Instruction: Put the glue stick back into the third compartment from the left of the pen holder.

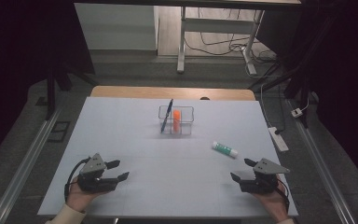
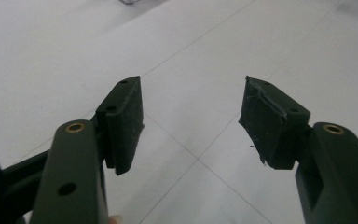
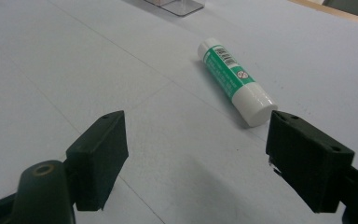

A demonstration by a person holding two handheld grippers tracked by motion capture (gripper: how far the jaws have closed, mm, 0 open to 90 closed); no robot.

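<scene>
nearest the person, the left gripper (image 1: 120, 170) and the right gripper (image 1: 242, 169) rest low over the white table (image 1: 135, 135) at its near corners, each with jaws spread wide and nothing between them. just beyond the right gripper lies the green-and-white glue stick (image 1: 224, 149) on its side, untouched. farther back at mid-table stands a clear container (image 1: 185, 110) holding a blue pen (image 1: 168, 114) and an orange marker (image 1: 176, 121).

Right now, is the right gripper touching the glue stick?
Apart. The high view shows bare table between the right gripper and the glue stick; the right gripper view shows its jaws open with nothing between them.
</scene>
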